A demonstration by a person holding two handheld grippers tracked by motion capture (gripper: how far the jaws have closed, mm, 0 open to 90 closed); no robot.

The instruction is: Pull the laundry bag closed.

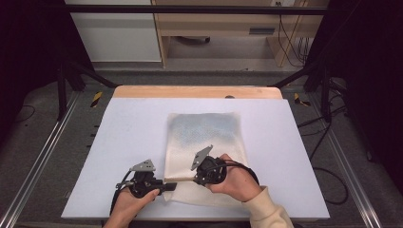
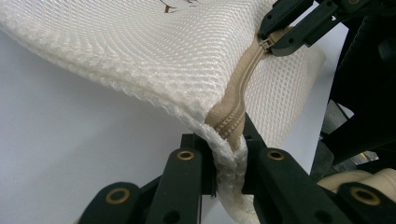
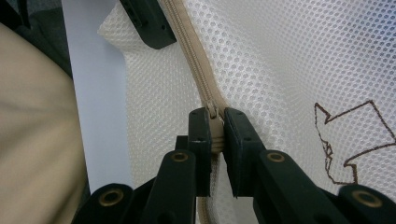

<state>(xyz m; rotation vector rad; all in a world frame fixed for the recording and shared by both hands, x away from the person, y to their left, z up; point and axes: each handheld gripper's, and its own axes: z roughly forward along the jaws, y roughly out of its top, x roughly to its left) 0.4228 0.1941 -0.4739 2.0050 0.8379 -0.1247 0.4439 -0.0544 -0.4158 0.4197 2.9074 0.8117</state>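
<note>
A white mesh bag (image 1: 204, 133) lies flat on the table with a beige zipper (image 2: 238, 88) along its near edge. My left gripper (image 1: 172, 185) is shut on the bag's near left corner (image 2: 229, 154), at the end of the zipper, and lifts it slightly. From the right, my right gripper (image 1: 186, 180) is shut on the zipper pull (image 3: 214, 112), a short way along the zipper (image 3: 194, 56) from the left gripper's jaw (image 3: 149, 23). In the left gripper view the right gripper (image 2: 280, 39) pinches the pull at the top right.
The bag rests on a white mat (image 1: 128, 142) over a wooden table, whose far edge (image 1: 190, 91) shows. A brown printed mark (image 3: 350, 140) is on the mesh. Black frame posts (image 1: 62, 90) and floor cables (image 1: 328, 175) flank the table.
</note>
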